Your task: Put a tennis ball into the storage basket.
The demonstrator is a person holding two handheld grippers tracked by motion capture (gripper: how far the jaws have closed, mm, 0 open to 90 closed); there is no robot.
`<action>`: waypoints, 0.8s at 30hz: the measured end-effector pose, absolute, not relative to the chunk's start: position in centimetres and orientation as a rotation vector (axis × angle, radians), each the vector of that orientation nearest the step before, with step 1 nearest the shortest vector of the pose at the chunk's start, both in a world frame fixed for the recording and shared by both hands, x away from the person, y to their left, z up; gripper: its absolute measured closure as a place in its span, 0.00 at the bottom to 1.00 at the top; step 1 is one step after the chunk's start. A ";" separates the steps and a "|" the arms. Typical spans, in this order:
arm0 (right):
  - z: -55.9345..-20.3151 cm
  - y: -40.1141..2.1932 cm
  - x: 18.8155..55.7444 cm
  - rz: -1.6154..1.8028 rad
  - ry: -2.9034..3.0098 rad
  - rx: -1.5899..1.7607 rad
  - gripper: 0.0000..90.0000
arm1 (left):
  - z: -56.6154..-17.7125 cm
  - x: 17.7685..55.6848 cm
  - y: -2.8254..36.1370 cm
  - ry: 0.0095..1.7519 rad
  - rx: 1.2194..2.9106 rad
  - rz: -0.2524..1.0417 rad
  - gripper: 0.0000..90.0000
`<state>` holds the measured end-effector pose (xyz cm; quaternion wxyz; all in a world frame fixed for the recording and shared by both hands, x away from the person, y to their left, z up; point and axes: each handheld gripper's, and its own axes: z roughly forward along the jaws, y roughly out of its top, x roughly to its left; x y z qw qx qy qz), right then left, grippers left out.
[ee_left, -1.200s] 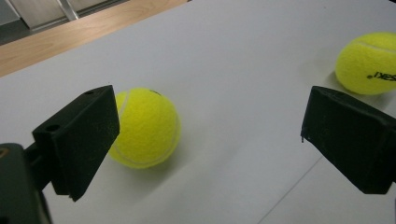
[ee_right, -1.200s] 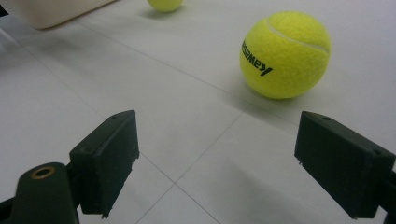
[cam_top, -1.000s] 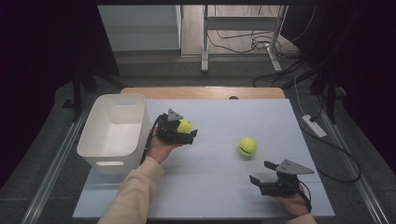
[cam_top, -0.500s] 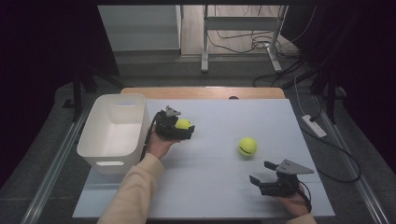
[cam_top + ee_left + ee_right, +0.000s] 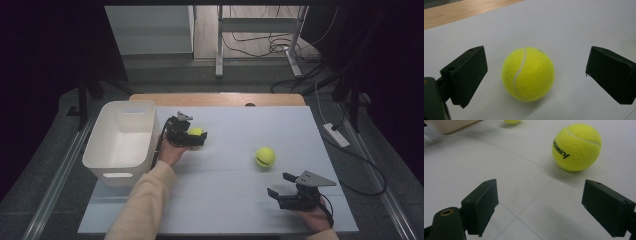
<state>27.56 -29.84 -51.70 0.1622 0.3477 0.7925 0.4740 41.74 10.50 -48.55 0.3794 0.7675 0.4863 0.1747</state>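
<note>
The table (image 5: 225, 200) has a pale blue-white top with thin seam lines across it, and a strip of bare wood shows along its far edge; it stands on a grey floor, with metal rails running along the left and right sides. Beyond the far edge the room is dark; a white cabinet (image 5: 150, 27) stands far left, and a metal stand with loose cables on a wooden floor is far centre; a white power strip (image 5: 336, 135) lies on the floor at the right.

The left gripper (image 5: 192, 136) is just right of a white plastic bin (image 5: 120, 145), which sits on the left part of the table; its jaws are apart, and a yellow tennis ball (image 5: 527, 73) rests on the surface between them, with a gap on each side in the left gripper view.

The right gripper (image 5: 282, 185) is near the front right corner, low over the table; its jaws are also wide apart and hold nothing. A second tennis ball (image 5: 265, 157), with black lettering, lies on the surface a little farther away and to the left of it, near but apart.
</note>
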 end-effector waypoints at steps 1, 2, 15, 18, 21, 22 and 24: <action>-51.7 -29.8 27.6 1.352 2.262 0.992 0.15 | -48.6 41.7 10.5 1.242 1.961 0.446 0.05; -51.7 -29.8 27.6 1.352 2.262 0.992 0.15 | -48.7 41.9 10.5 1.247 1.966 0.446 0.05; -51.8 -29.9 27.6 1.354 2.265 0.991 0.15 | -50.2 43.2 10.0 1.272 2.008 0.419 0.05; -51.8 -29.9 27.6 1.350 2.267 0.989 0.15 | -50.5 43.5 9.9 1.277 2.015 0.410 0.04; -51.8 -29.9 27.6 1.345 2.269 0.988 0.15 | -50.9 43.7 9.8 1.281 2.029 0.404 0.04; -51.8 -29.9 27.6 1.345 2.269 0.988 0.15 | -51.0 43.8 9.7 1.285 2.031 0.401 0.04; -51.8 -29.9 27.6 1.349 2.269 0.987 0.15 | -51.3 43.9 9.7 1.290 2.039 0.394 0.04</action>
